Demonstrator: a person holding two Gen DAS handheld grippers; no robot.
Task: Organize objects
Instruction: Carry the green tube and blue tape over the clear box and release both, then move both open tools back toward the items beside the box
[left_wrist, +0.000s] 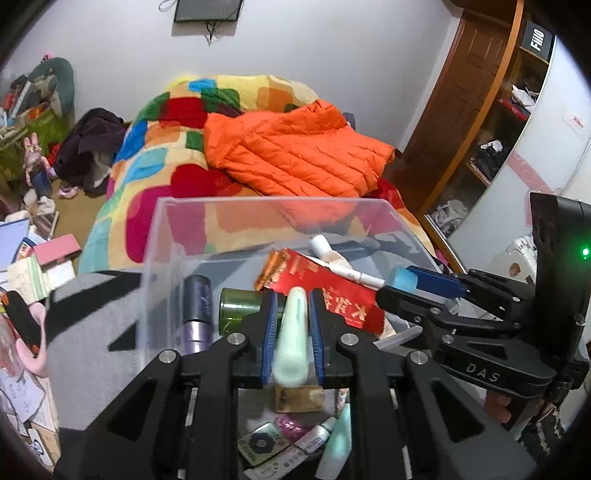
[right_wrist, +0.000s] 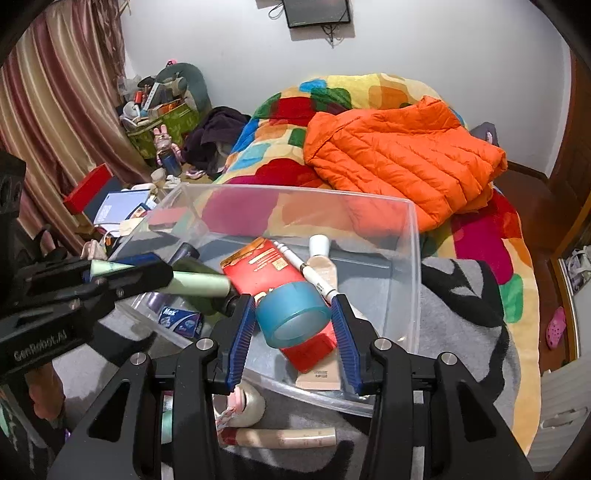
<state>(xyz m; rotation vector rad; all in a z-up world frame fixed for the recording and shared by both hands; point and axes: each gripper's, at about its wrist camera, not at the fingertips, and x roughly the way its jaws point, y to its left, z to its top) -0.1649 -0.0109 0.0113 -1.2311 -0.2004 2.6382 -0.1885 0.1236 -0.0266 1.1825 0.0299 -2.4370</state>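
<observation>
A clear plastic bin (left_wrist: 166, 258) (right_wrist: 413, 266) stands on a grey and black blanket. In it lie a red packet (left_wrist: 332, 291) (right_wrist: 266, 273), a white marker (right_wrist: 314, 273), a white tube (left_wrist: 328, 251), a green jar (left_wrist: 236, 310) and a purple cylinder (left_wrist: 197, 314). My left gripper (left_wrist: 291, 306) is shut on a pale green tube (left_wrist: 291, 339), held over the bin's near edge; it also shows in the right wrist view (right_wrist: 199, 284). My right gripper (right_wrist: 293, 306) is shut on a blue translucent cup (right_wrist: 291, 314), also over the bin; the cup also shows in the left wrist view (left_wrist: 404, 278).
Small tubes and packets (left_wrist: 295, 443) lie on the blanket below the left gripper. A cream tube (right_wrist: 280, 437) and a blue box (right_wrist: 181, 321) lie beside the bin. Behind is a bed with a colourful blanket (left_wrist: 159, 166) and an orange jacket (right_wrist: 399, 155). Clutter fills the floor at left.
</observation>
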